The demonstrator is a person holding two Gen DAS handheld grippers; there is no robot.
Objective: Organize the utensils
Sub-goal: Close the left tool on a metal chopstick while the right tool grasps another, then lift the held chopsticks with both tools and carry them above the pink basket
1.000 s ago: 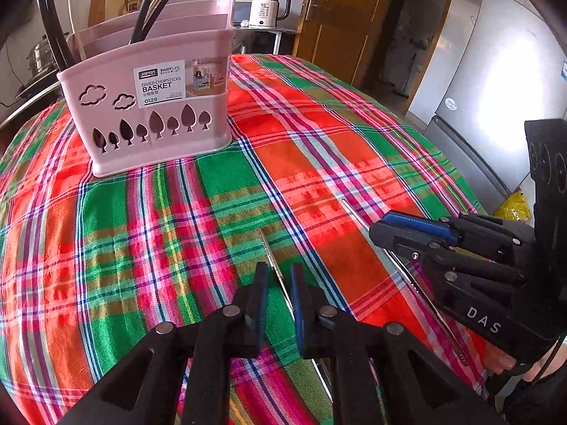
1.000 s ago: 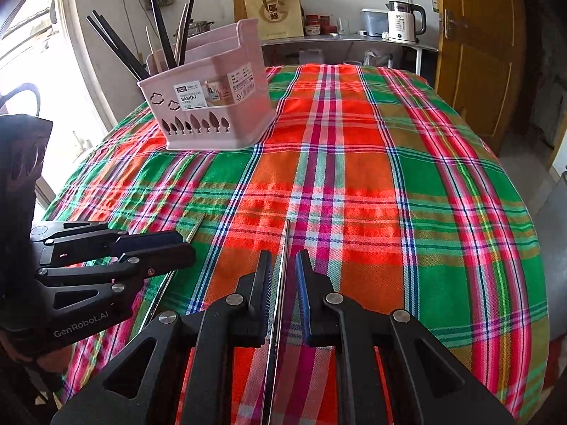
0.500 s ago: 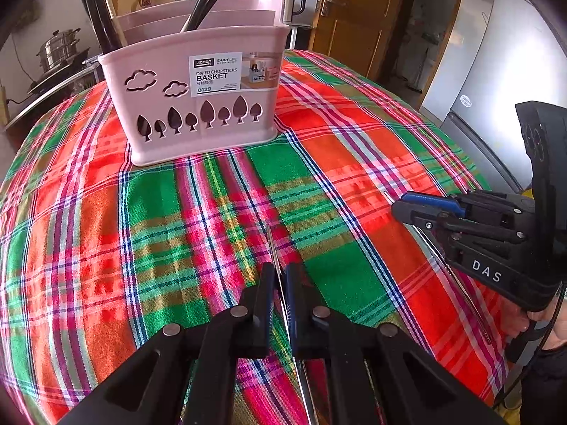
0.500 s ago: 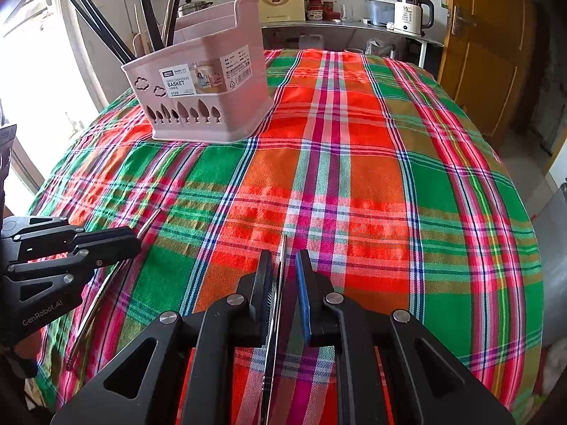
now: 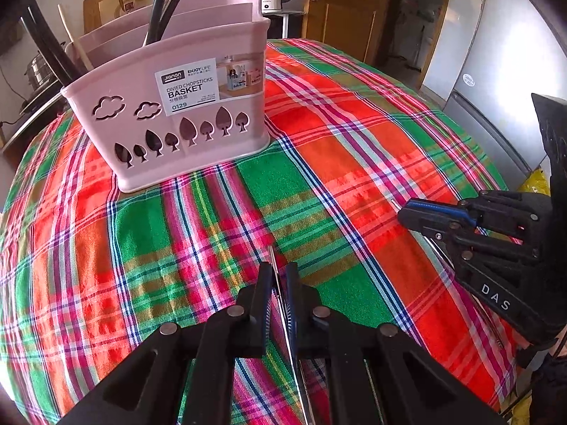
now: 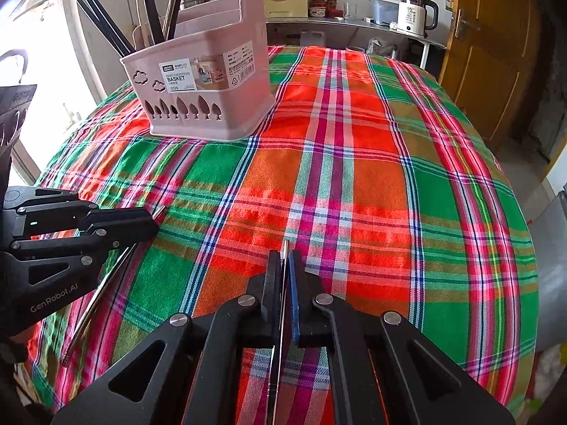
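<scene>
A pink divided chopstick basket (image 5: pixel 170 134) (image 6: pixel 212 113) stands on the plaid tablecloth (image 5: pixel 354 148), with black chopsticks (image 6: pixel 102 21) and other long utensils upright in it. My left gripper (image 5: pixel 278 272) is shut on a thin metal chopstick (image 5: pixel 272 253) whose tip pokes out ahead, short of the basket. In the right wrist view the left gripper (image 6: pixel 152 225) is at the left, and the chopstick (image 6: pixel 102 283) slants down behind it. My right gripper (image 6: pixel 284 258) (image 5: pixel 404 216) is closing its jaws on a second metal chopstick (image 6: pixel 285 246), and the pads touch it.
A white kettle (image 6: pixel 414 14) and jars sit on a shelf behind the table. A wooden door (image 6: pixel 489 53) is at the far right and a grey fridge (image 5: pixel 496 71) stands past the table's right edge. The cloth drops off at the round table's edges.
The left gripper has moved nearer the basket with its chopstick. The right gripper's jaws have narrowed from a loose gap onto its chopstick.
</scene>
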